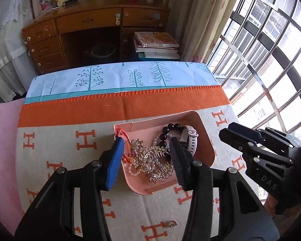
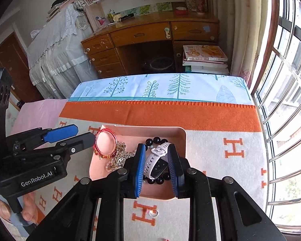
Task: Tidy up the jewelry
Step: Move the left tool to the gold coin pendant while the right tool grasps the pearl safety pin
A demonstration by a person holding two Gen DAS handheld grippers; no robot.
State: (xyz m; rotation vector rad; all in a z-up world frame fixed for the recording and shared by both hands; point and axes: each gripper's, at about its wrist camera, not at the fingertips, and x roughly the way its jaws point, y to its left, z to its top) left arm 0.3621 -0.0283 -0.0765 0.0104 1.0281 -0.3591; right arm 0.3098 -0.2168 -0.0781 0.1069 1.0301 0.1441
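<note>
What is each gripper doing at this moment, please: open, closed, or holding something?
Left gripper: open, holding nothing, poised over the jewelry in the pink tray.
Right gripper: open, its fingers on either side of the white watch, not visibly clamped on it.

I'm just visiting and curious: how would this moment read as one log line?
left gripper: open above pink tray | right gripper: open around white watch, not closed | small ring: on blanket, outside tray
</note>
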